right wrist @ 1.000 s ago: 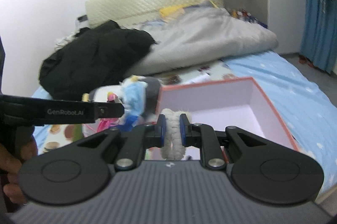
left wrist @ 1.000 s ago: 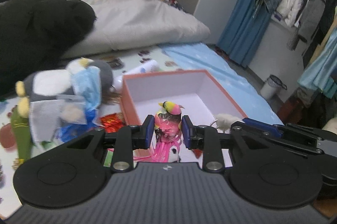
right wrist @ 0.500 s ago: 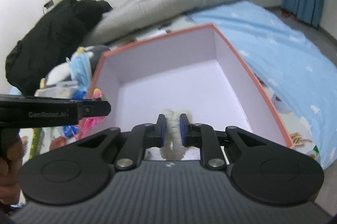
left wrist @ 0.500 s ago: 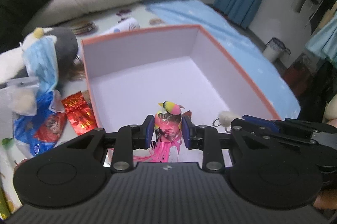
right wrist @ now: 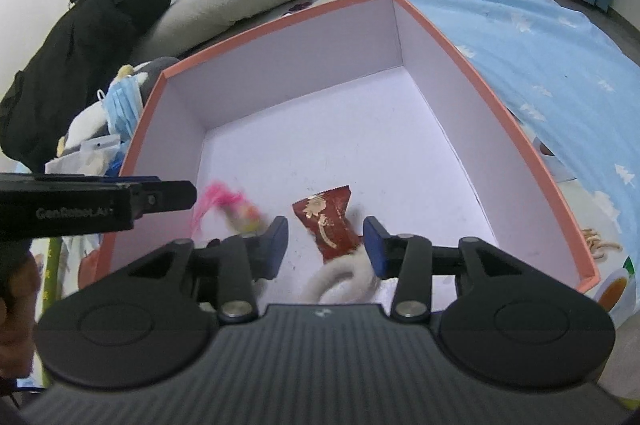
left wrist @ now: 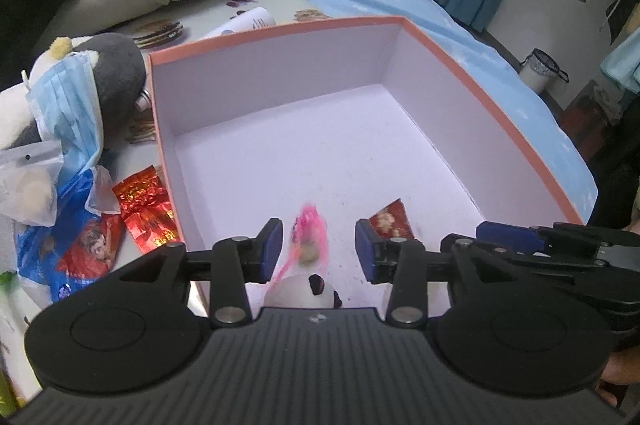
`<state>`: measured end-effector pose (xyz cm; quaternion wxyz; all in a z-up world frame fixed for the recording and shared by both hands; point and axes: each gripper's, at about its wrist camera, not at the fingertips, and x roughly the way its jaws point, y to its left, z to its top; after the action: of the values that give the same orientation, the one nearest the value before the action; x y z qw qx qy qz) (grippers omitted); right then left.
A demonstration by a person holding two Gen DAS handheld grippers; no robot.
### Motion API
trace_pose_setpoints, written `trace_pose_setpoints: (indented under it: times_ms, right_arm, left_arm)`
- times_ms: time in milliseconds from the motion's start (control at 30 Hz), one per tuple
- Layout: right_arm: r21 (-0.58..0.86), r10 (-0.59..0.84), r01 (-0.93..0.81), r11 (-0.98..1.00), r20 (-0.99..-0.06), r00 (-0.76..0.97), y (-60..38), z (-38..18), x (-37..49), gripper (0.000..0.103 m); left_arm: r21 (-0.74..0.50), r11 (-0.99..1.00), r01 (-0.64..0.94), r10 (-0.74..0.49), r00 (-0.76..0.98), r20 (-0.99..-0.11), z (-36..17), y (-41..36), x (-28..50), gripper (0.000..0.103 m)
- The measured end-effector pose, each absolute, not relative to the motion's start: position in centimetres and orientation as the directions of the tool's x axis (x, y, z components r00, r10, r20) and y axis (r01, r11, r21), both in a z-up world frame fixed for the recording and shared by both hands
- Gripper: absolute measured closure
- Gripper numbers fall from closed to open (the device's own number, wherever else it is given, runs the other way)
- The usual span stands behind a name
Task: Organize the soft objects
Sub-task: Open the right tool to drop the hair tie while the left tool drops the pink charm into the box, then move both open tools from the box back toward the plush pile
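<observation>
On the bed [right wrist: 520,9], both grippers' jaws have just been opening over the box [left wrist: 500,113], pink toy [left wrist: 308,237] apparently falling free, white plush ring [right wrist: 340,279] loose.

Matt card box [left wrist: 480,97], glossy foil wrapper [right wrist: 328,225], fuzzy cloth plush [left wrist: 116,73], matt plastic gripper [left wrist: 318,249].

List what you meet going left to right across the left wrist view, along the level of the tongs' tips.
Blue snack bag → red foil wrapper → box wall → blurred pink toy → red packet in the box.
</observation>
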<state>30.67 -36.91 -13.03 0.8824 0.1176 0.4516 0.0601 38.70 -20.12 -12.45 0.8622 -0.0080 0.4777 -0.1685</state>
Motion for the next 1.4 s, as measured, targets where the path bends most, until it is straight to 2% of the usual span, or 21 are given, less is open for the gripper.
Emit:
trace_pose_setpoints:
  times_ms: [400, 900, 1133, 1400]
  right_arm:
    - [0.271, 0.213, -0.021, 0.962, -0.704, 0.678, -35.6, -8.6, 26.7, 0.058]
    - [0.259, 0.243, -0.111, 0.960, -0.560, 0.792, -30.7, -2.3, 17.7, 0.058]
    - [0.253, 0.291, -0.179, 0.951, -0.528, 0.798, -27.6, -1.3, 13.8, 0.058]
    - [0.226, 0.350, -0.268, 0.936, -0.535, 0.769, -23.9, -1.5, 10.7, 0.058]
  left_arm:
    - [-0.171, 0.939, 0.298, -0.322, 0.586, -0.744, -7.4, -17.7, 33.6, 0.056]
    - [-0.189, 0.949, 0.253, -0.316, 0.743, -0.590, -0.4, -10.9, 20.5, 0.050]
    - [-0.197, 0.964, 0.178, -0.260, 0.791, -0.554, 0.2, -6.2, 14.3, 0.048]
    - [-0.211, 0.974, 0.086, -0.190, 0.820, -0.540, -0.9, -2.2, 8.7, 0.048]
